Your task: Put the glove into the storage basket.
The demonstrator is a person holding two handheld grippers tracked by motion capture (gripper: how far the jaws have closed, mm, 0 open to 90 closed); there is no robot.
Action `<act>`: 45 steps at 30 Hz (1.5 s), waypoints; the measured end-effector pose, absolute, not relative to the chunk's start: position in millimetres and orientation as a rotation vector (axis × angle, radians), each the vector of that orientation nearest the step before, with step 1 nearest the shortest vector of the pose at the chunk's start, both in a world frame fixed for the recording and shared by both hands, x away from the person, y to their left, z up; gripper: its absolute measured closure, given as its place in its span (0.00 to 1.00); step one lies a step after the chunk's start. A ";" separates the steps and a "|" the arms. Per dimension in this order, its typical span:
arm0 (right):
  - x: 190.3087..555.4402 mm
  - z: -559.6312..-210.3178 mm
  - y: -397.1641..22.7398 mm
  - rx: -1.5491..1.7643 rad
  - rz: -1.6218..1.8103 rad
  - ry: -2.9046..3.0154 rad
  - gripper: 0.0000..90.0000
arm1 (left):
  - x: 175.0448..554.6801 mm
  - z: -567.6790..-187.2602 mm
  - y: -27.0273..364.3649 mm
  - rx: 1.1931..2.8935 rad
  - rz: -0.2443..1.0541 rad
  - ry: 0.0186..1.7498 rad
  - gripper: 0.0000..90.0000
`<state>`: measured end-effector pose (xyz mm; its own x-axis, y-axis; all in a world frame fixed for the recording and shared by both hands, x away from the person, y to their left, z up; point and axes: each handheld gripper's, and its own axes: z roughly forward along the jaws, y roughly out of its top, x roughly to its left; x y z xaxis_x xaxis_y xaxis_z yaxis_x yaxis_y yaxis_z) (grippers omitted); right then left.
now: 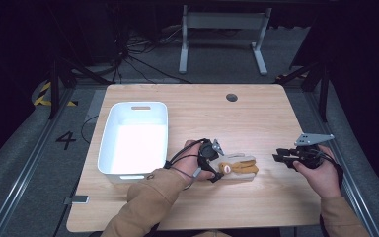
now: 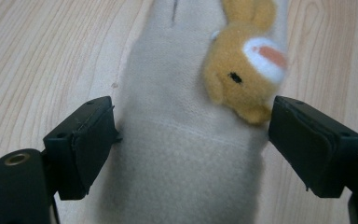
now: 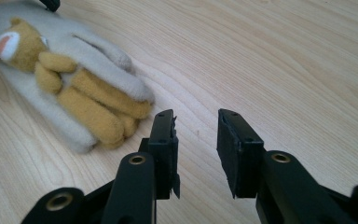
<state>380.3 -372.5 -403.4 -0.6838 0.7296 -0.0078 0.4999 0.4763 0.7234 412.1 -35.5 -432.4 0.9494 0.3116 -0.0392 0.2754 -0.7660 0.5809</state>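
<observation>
A cream glove (image 1: 239, 165) with a tan plush animal sewn on it lies flat on the wooden table (image 1: 227, 123), right of centre near the front. My left gripper (image 1: 216, 173) is at the glove's left end. In the left gripper view my left gripper (image 2: 193, 130) stands open, its jaws either side of the glove's cuff (image 2: 182, 149), just below the animal's head (image 2: 247, 70). The right gripper (image 1: 279, 159) hovers to the right of the glove, apart from it. Seen in its own view, the right gripper (image 3: 196, 135) is open and holds nothing, with the glove's fingers (image 3: 74, 84) up to the left.
A white plastic bin (image 1: 106, 140) with a handle slot stands on the left half of the table, close to my left forearm. A round cable hole (image 1: 232, 97) sits near the far edge. Bare wood stretches behind the glove and along the front.
</observation>
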 end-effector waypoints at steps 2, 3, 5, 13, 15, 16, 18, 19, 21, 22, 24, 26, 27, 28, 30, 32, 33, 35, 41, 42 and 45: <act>380.6 -403.9 -371.9 1.037 1.027 2.415 0.74 | 413.1 -434.2 -37.5 2.497 0.077 0.413 0.17; 380.8 -404.2 -371.7 1.037 1.026 2.415 0.73 | 413.3 -435.3 -38.6 2.507 0.073 0.409 0.17; 381.3 -404.6 -371.9 1.038 1.039 2.410 0.72 | 414.6 -437.8 -41.0 2.525 0.072 0.389 0.17; 381.5 -404.6 -373.3 1.040 1.044 2.406 0.72 | 417.4 -445.6 -48.8 2.547 0.070 0.374 0.16; 381.6 -404.9 -373.2 1.041 1.045 2.408 0.72 | 418.0 -449.3 -50.3 2.546 0.066 0.370 0.15; 381.6 -404.9 -373.2 1.042 1.046 2.408 0.72 | 418.0 -450.9 -51.2 2.548 0.067 0.363 0.14; 381.6 -404.8 -373.4 1.044 1.044 2.406 0.71 | 417.4 -453.6 -53.1 2.550 0.069 0.362 0.13; 381.6 -404.9 -373.4 1.045 1.044 2.405 0.71 | 417.5 -454.6 -53.7 2.557 0.070 0.358 0.13; 381.8 -405.3 -373.4 1.053 1.042 2.404 0.71 | 417.6 -455.6 -55.2 2.554 0.079 0.346 0.11; 381.9 -405.7 -373.4 1.053 1.045 2.404 0.71 | 417.6 -455.6 -55.6 2.553 0.080 0.347 0.11; 382.3 -406.2 -373.3 1.052 1.045 2.407 0.71 | 417.6 -455.6 -56.1 2.558 0.083 0.346 0.11; 382.4 -406.4 -373.0 1.052 1.046 2.408 0.71 | 417.3 -457.1 -56.7 2.546 0.086 0.339 0.09; 382.4 -406.5 -372.8 1.053 1.047 2.409 0.70 | 417.4 -458.0 -56.8 2.539 0.088 0.332 0.08; 382.4 -406.6 -372.7 1.054 1.045 2.410 0.70 | 417.5 -459.5 -56.7 2.523 0.092 0.329 0.07; 382.4 -406.9 -372.4 1.059 1.044 2.410 0.70 | 417.5 -461.5 -56.3 2.502 0.093 0.324 0.05; 382.6 -407.2 -372.7 1.059 1.045 2.412 0.70 | 417.8 -465.6 -55.1 2.454 0.083 0.286 0.04; 382.7 -407.3 -372.7 1.059 1.045 2.413 0.70 | 417.9 -465.6 -55.0 2.455 0.082 0.285 0.04; 383.0 -407.8 -372.6 1.061 1.046 2.412 0.70 | 417.4 -465.5 -55.3 2.456 0.082 0.294 0.05; 383.4 -408.2 -371.1 1.056 1.046 2.415 0.70 | 416.4 -465.7 -55.9 2.452 0.088 0.310 0.04; 383.5 -408.3 -370.8 1.057 1.047 2.414 0.70 | 416.2 -466.4 -55.5 2.443 0.091 0.310 0.04; 383.8 -408.8 -370.4 1.058 1.045 2.416 0.70 | 415.4 -467.5 -53.8 2.429 0.097 0.317 0.05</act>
